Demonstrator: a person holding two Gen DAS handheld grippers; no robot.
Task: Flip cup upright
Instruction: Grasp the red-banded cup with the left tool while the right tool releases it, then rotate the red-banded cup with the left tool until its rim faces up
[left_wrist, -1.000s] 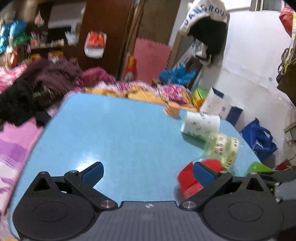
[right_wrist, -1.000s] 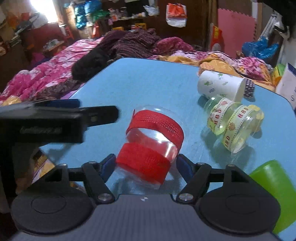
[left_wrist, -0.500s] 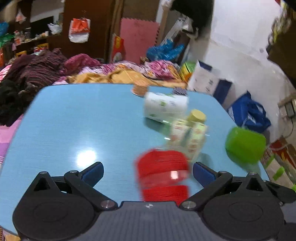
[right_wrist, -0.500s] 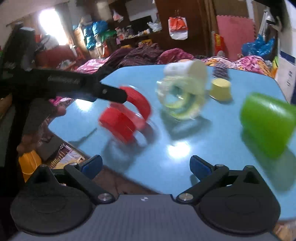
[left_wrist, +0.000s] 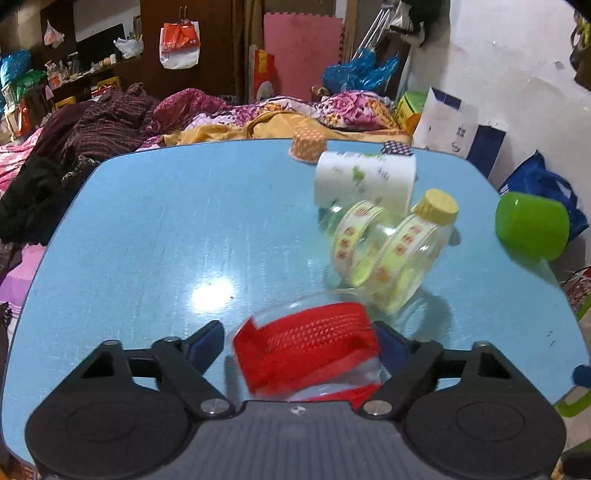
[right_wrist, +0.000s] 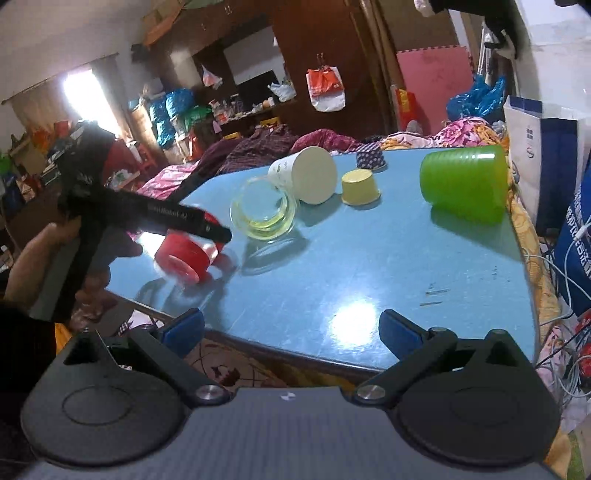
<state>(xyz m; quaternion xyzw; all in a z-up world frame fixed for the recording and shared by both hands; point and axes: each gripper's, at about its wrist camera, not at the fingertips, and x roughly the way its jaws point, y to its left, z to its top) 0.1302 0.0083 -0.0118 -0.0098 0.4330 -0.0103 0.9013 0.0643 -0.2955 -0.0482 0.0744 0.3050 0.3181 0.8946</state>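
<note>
Gleaming blue table (left_wrist: 155, 229), cluttered bedroom behind

Left hand-held gripper (left_wrist: 301, 341), black with blue pads, narrowed, right pad touching, left pad just beside what sits between. Right hand-held gripper (right_wrist: 291, 328) spread wide, holding nothing.

On the table (left_wrist: 147, 229), the banded cup (left_wrist: 306, 347) lies nearest — jar (left_wrist: 384, 251) behind it, paper cup (left_wrist: 364, 181) farther back.
</note>
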